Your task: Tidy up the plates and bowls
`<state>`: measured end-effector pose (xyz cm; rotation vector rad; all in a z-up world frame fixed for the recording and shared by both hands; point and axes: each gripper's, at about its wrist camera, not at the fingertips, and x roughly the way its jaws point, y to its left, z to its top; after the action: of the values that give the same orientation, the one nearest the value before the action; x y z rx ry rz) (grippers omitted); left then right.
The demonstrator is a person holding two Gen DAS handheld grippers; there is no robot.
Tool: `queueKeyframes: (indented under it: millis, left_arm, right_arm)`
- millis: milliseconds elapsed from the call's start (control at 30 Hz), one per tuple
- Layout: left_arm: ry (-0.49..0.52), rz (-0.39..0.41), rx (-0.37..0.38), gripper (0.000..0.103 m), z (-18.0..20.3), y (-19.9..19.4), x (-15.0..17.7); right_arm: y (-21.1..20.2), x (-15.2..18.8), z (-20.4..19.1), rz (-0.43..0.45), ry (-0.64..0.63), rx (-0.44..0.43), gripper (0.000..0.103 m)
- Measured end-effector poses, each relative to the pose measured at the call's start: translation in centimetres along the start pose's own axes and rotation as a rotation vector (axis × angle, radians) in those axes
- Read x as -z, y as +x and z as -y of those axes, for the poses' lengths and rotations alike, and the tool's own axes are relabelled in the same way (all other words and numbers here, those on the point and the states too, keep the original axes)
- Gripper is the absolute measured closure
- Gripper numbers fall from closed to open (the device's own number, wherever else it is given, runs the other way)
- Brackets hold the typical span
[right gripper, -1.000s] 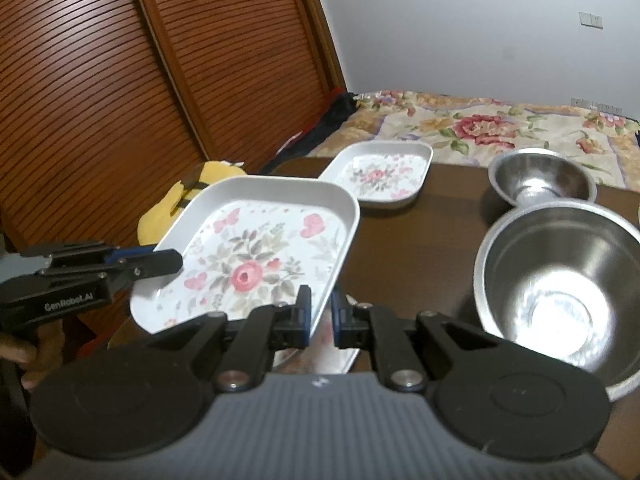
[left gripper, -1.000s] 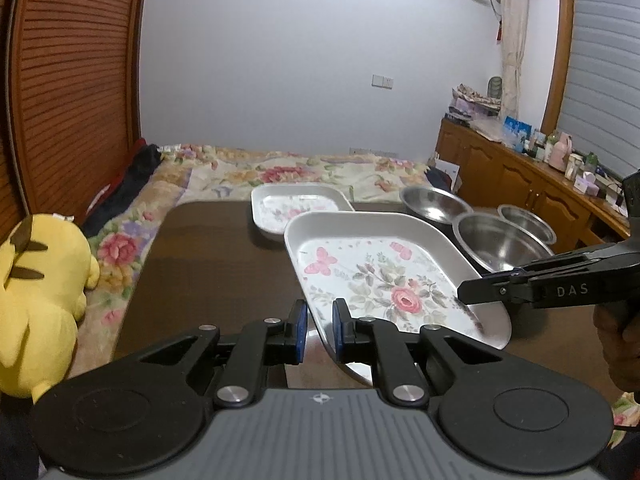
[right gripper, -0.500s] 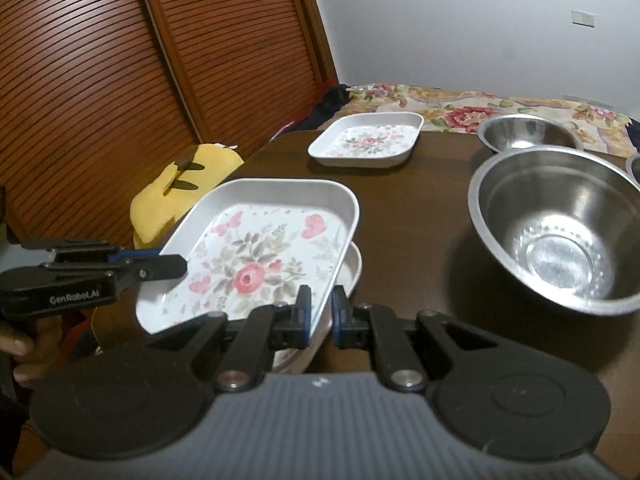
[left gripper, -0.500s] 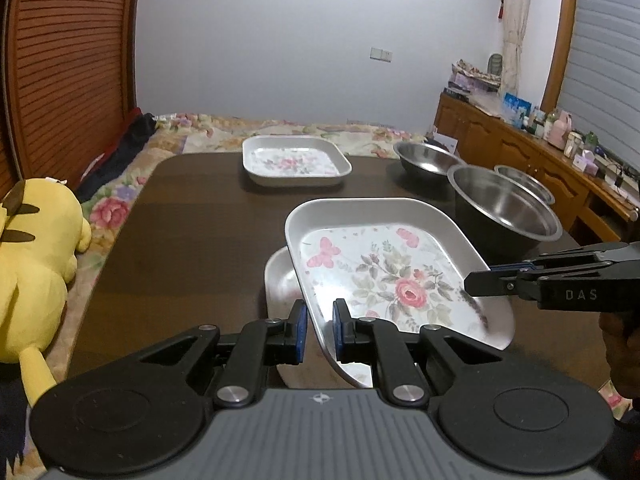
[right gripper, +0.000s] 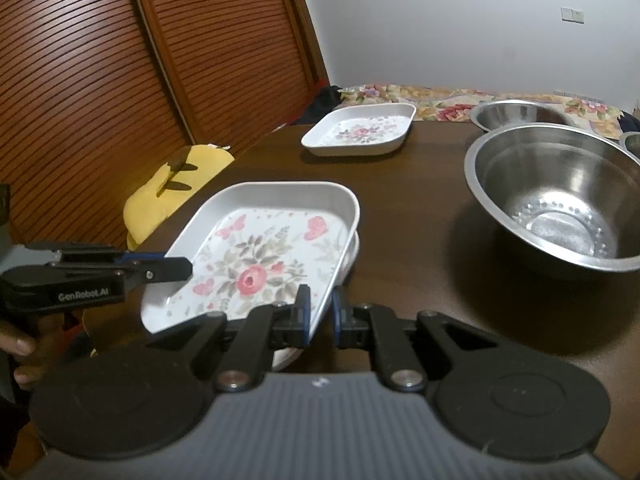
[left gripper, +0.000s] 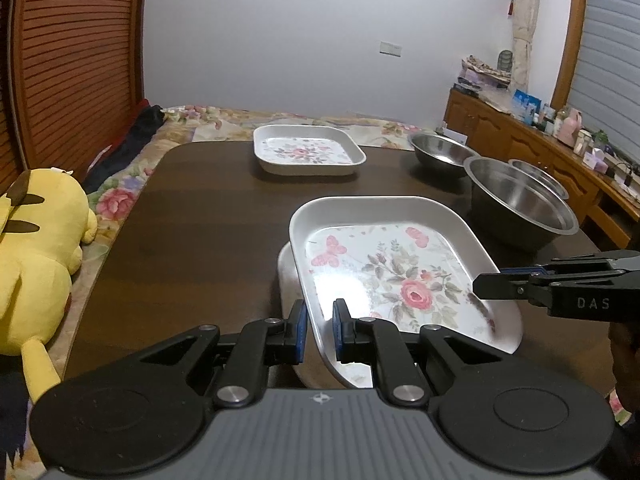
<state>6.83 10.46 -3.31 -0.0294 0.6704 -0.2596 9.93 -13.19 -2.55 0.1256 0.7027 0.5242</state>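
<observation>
A white floral tray [left gripper: 400, 276] is held by both grippers just above another white plate [left gripper: 286, 276] lying on the dark table [left gripper: 208, 232]. My left gripper [left gripper: 320, 330] is shut on the tray's near-left rim. My right gripper [right gripper: 319, 314] is shut on the opposite rim of the same tray [right gripper: 260, 264]; it also shows in the left wrist view [left gripper: 486, 282]. The left gripper shows in the right wrist view [right gripper: 176, 268]. A second floral tray [left gripper: 308, 154] sits at the table's far side. A large steel bowl [left gripper: 520, 208] stands to the right.
Two more steel bowls [left gripper: 438, 152] [left gripper: 540, 176] stand behind the large one. A yellow plush toy [left gripper: 36, 256] lies off the table's left edge on a floral bed [left gripper: 132, 184]. A wooden cabinet [left gripper: 540, 148] with clutter lines the right wall.
Both grippers have lowered the floral tray toward the table, and it now sits just over the lower white plate. Both stay shut on its rims.
</observation>
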Motion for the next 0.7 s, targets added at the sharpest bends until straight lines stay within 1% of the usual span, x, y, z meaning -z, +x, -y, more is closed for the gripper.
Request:
queueKeyframes:
  millis: [367,567,700]
  left_arm:
    - [-0.008,-0.006,-0.019,0.089,-0.4,0.7,0.0]
    - [0.026,-0.014,-0.047,0.089,0.0,1.3,0.1]
    - [0.025,-0.012,-0.046,0.089,-0.2,1.3,0.2]
  right_arm:
    - [0.6,0.3,-1.0,0.008,-0.045,0.02,0.091]
    - [0.6,0.5,-1.3,0.014,-0.062,0.039,0.09]
    - [0.7,0.6,-1.7,0.019,-0.066,0.043,0.09]
